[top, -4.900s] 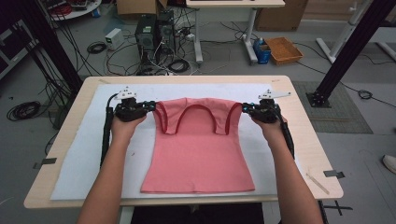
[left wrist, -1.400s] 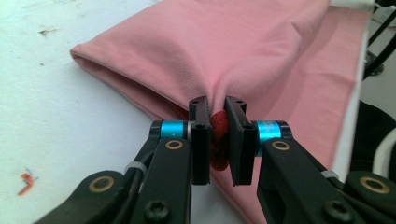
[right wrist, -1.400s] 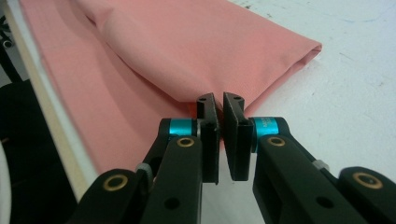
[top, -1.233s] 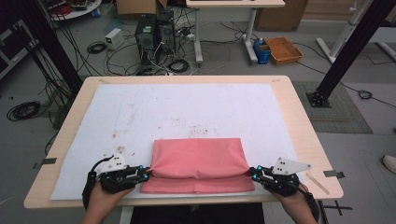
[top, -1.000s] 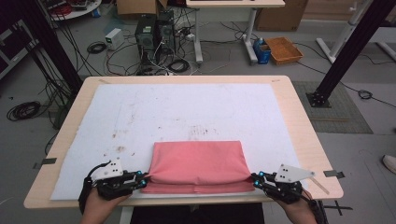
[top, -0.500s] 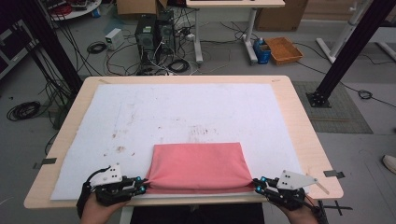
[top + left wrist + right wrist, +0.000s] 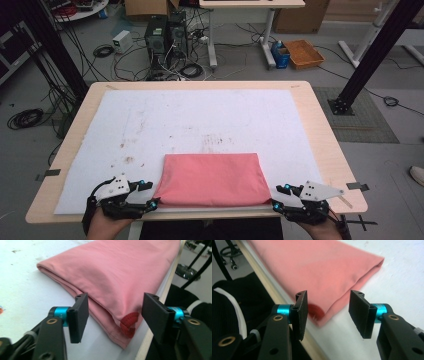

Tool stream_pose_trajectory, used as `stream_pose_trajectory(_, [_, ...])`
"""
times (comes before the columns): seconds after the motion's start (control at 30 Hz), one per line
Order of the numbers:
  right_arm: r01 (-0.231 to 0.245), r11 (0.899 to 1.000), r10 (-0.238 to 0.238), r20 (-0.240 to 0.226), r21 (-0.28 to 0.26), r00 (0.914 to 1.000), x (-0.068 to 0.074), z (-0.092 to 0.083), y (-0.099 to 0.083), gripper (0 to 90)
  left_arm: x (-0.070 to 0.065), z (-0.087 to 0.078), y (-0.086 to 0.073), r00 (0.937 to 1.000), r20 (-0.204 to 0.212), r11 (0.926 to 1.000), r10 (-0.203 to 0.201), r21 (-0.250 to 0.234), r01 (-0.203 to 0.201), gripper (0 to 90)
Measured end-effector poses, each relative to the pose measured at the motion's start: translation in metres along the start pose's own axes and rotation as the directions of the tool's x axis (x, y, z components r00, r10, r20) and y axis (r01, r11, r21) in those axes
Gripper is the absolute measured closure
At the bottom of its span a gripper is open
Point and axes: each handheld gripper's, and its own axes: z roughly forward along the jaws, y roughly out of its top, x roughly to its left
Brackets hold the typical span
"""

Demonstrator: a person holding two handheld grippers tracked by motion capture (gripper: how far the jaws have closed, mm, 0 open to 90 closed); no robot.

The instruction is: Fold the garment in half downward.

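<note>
A pink top [image 7: 212, 179] lies folded in half on the white mat [image 7: 200, 120], close to the table's near edge. My left gripper [image 7: 148, 194] sits at its near left corner and my right gripper [image 7: 280, 197] at its near right corner. In the left gripper view the left gripper [image 7: 116, 311] has just been opening; the pink top's [image 7: 117, 272] corner with its red trim [image 7: 128, 323] lies between the jaws, untouched by the pads. In the right gripper view the right gripper [image 7: 328, 312] has also just been opening around the pink top's [image 7: 324, 270] other corner, clear of the cloth.
The mat covers most of the wooden table [image 7: 325, 150] and carries faint stains [image 7: 215, 140] in the middle. Behind the table the floor holds computer towers [image 7: 165, 35], cables and an orange tray [image 7: 302, 52]. A black post [image 7: 370, 55] stands at the right.
The top, spread flat with both grippers at its shoulders, now lies folded toward the near edge. In the last half second both grippers opened and let go of its corners.
</note>
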Motion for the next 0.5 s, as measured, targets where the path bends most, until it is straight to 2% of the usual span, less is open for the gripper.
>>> stream_pose_trajectory(0.03, [-0.001,1.0,0.001,0.011,-0.013,0.9999,-0.003,-0.002,0.004,45.8,0.001,0.0,0.001,1.0,-0.005,1.0,-0.002,-0.004,0.002,35.0])
stream_pose_trajectory(0.23, [-0.008,1.0,0.008,0.027,-0.022,0.9996,-0.012,0.003,0.017,42.4,0.009,0.002,0.013,0.9993,-0.034,0.9998,-0.017,-0.011,0.017,33.2])
stream_pose_trajectory(0.37, [-0.021,1.0,0.022,0.039,-0.017,0.999,-0.023,0.013,0.03,41.4,0.018,0.014,0.023,0.9986,-0.041,0.9995,-0.033,0.0,0.033,33.3])
stream_pose_trajectory(0.43, [-0.022,1.0,0.023,0.053,-0.011,0.9983,-0.033,0.024,0.041,41.5,0.025,0.021,0.029,0.9984,-0.046,0.9993,-0.033,0.016,0.034,33.2])
stream_pose_trajectory(0.5, [-0.022,1.0,0.022,0.052,-0.01,0.9984,-0.036,0.028,0.044,41.5,0.035,0.029,0.037,0.998,-0.051,0.9987,-0.037,0.032,0.039,33.2])
